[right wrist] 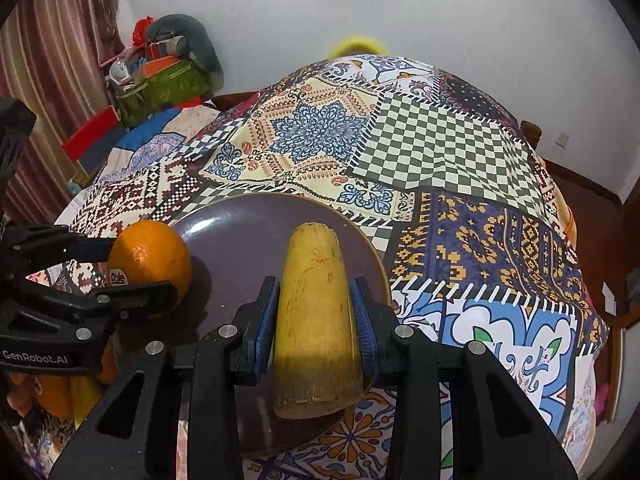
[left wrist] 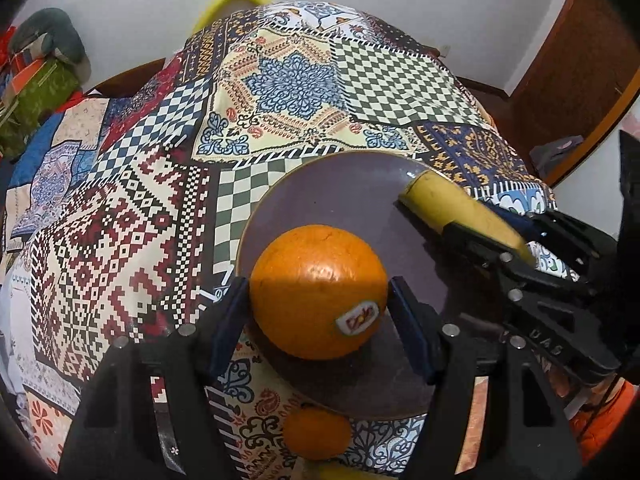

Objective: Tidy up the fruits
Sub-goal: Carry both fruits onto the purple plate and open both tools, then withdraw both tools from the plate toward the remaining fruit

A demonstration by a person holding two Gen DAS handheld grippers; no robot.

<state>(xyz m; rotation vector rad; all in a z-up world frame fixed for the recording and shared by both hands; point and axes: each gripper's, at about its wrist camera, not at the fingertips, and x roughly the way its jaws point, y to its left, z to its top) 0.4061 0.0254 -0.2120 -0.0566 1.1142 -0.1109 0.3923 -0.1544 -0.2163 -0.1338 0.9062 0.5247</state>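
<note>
Blue-padded fingers [left wrist: 412, 332] of the left gripper [left wrist: 316, 312] stand either side of an orange [left wrist: 318, 292] with a brand sticker, pads pressed to its flanks: gripped. That fruit sits low over the near-left part of a purple plate [left wrist: 340, 200]; whether it rests on the plate or hangs just above it cannot be told.

Right gripper [right wrist: 316, 320]: jaws closed on a banana piece [right wrist: 314, 312], held about its middle, cut end nearest the lens, blunt tip out over the plate's right half. Contact with the plate is likewise unclear.

Both fruits are over the same plate, apart from each other, orange to the left and banana to the right. A second, smaller orange [left wrist: 316, 432] lies off the plate on the patterned tablecloth [left wrist: 120, 220], just beside the near rim, below the left gripper.

Judged step: placement of two fruits on the plate, both at or near set-down. Next move, in my judgement, calls for settling each fruit onto the plate before releasing; the orange may roll once freed, so release should be gentle. The smaller orange appears left to collect.
</note>
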